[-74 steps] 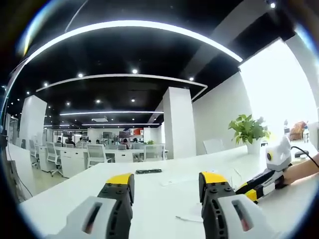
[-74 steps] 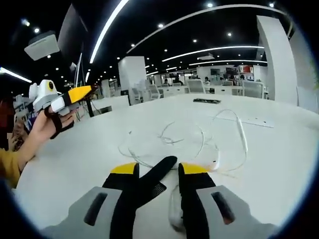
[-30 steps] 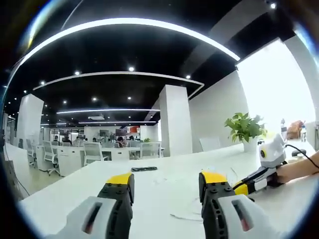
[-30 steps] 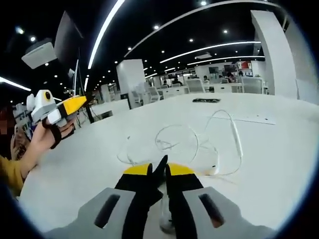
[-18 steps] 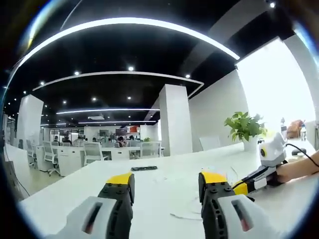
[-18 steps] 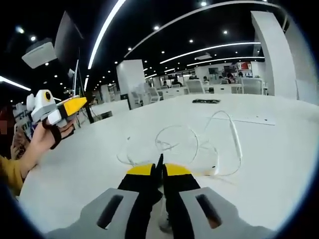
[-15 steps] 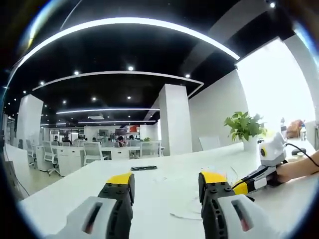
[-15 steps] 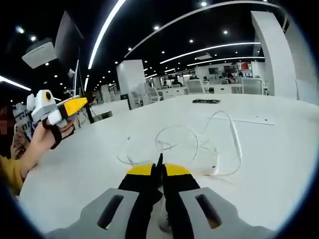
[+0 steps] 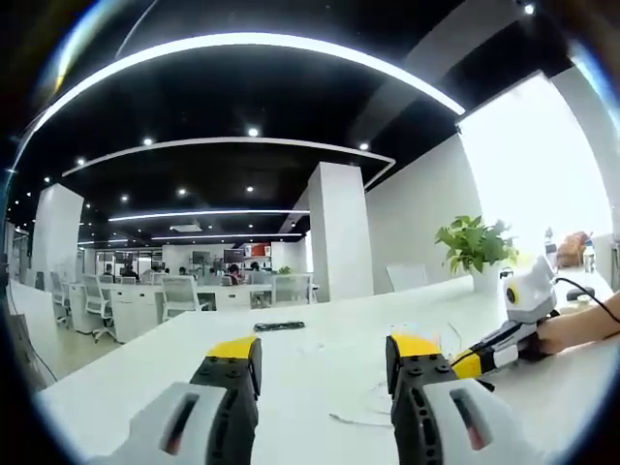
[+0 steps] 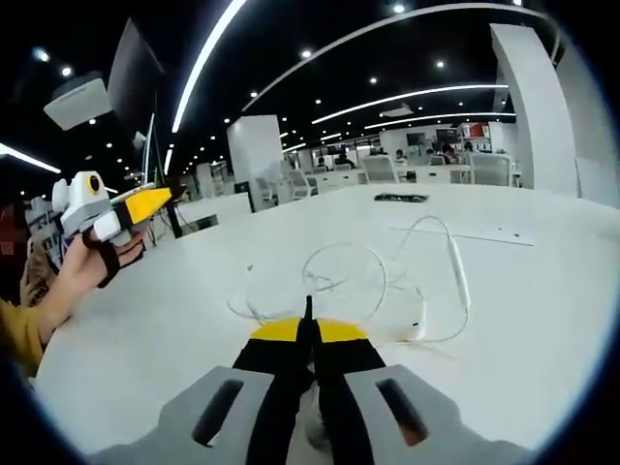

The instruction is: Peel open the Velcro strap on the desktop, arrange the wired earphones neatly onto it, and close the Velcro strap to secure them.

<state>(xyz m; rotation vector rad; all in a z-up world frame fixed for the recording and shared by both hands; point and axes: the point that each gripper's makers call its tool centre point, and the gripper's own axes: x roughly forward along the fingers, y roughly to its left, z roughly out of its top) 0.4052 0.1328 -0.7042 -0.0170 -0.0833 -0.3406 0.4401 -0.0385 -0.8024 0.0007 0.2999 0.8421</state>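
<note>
We see the white desk carrying the wired earphones, loosely looped just ahead of the right tool. That tool is clamped on the black Velcro strap. The left tool gapes, empty. We judge the cord light, limp, tangle-prone; the strap thin, flexible: grip its end.

You have bare white table right of the loose white earphone cable; beyond it lies only a flat black strap.
</note>
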